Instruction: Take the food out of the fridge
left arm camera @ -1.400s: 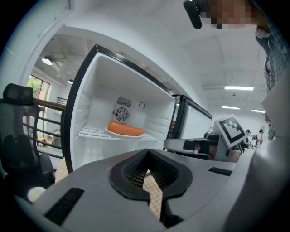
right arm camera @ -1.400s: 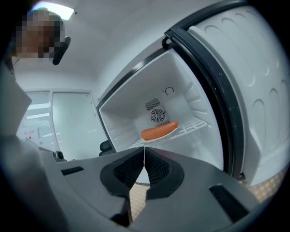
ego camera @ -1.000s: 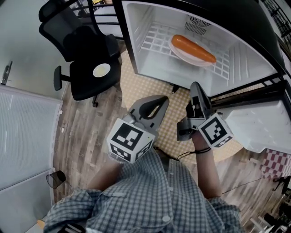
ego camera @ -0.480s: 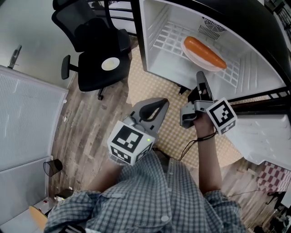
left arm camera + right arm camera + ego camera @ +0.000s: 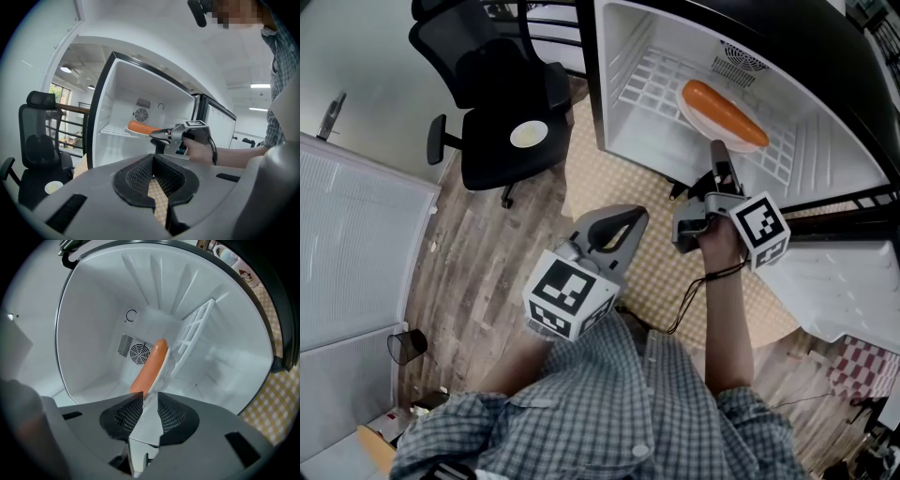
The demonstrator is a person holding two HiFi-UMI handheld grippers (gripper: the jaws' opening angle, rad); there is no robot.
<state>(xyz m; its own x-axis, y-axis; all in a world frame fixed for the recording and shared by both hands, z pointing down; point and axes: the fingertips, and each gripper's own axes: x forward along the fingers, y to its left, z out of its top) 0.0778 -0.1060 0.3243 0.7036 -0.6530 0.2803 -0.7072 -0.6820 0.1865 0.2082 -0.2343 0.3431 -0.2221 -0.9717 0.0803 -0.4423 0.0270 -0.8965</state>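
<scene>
Food item (image 5: pixel 724 112): one orange, sausage-shaped piece; whether carrot or sausage cannot be told. It lies lengthwise on a white plate (image 5: pixel 694 114) on the white wire shelf (image 5: pixel 652 80) inside the open fridge (image 5: pixel 656 155), in front of the round fan vent (image 5: pixel 741 54). The food hides most of the plate. In the right gripper view the food (image 5: pixel 149 366) is seen end-on, with the plate's rim (image 5: pixel 165 369) edge-on beside it.

Right gripper (image 5: pixel 719 150): held into the fridge opening, rolled onto its side, so the shelf (image 5: pixel 194 333) reads as upright in its own view. The jaws stand narrowly apart (image 5: pixel 146 397), with the plate's near rim right at the gap. Whether the pads touch the rim cannot be made out. Nothing is lifted. The marker cube (image 5: pixel 761 230) covers most of the hand.

Left gripper (image 5: pixel 633 214): outside the fridge, over the chequered mat (image 5: pixel 609 178). The jaws are closed tip to tip and empty (image 5: pixel 153 157). Its hand is hidden under its marker cube (image 5: pixel 567 295).

Fridge door (image 5: pixel 844 272): swung open at the right and cut off by the frame edge.

Office chair (image 5: pixel 502 103): black, left of the fridge, with a small pale round object (image 5: pixel 529 134) on its seat. The object is too small to identify.

Checked shirt (image 5: pixel 609 403): fills the lower frame.
</scene>
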